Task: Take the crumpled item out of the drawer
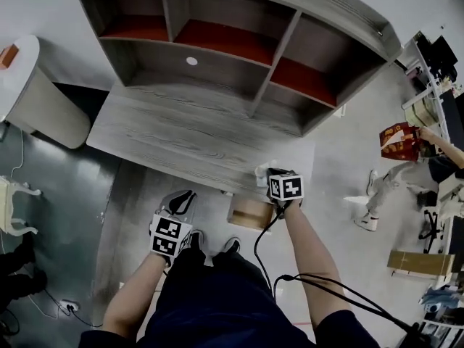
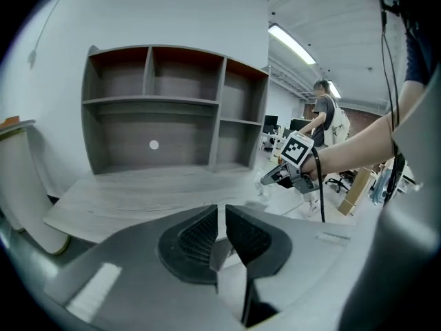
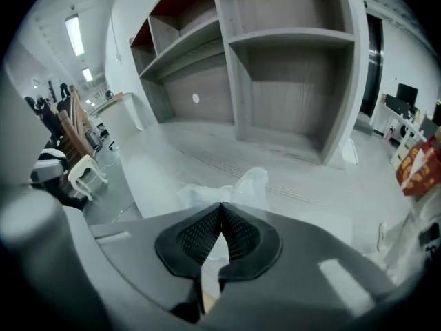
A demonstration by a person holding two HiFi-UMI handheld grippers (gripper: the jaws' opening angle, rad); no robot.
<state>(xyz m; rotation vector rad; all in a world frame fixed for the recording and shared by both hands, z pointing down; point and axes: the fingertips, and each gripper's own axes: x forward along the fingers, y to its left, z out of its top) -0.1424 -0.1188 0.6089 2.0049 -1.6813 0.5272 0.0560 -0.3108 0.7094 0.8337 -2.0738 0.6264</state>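
Open office, monitors [image 3: 406, 94], strip lights [image 2: 293, 43]

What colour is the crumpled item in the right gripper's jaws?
The crumpled item is translucent white, shown best in the right gripper view.

A shelf unit [image 1: 239, 42] is set along the rear of the worktop [image 1: 181, 133], with its compartments ranged side by side. Under the worktop's front edge, toward the right, a drawer [image 1: 250, 212] is seen open. The crumpled item [image 3: 251, 181] is pinched at the tips of the right tool [image 3: 221, 207], over that front edge and above the drawer. The left tool [image 1: 181, 200] is held left of the drawer, before the worktop. A round table [image 1: 29, 85] is placed left of the worktop.
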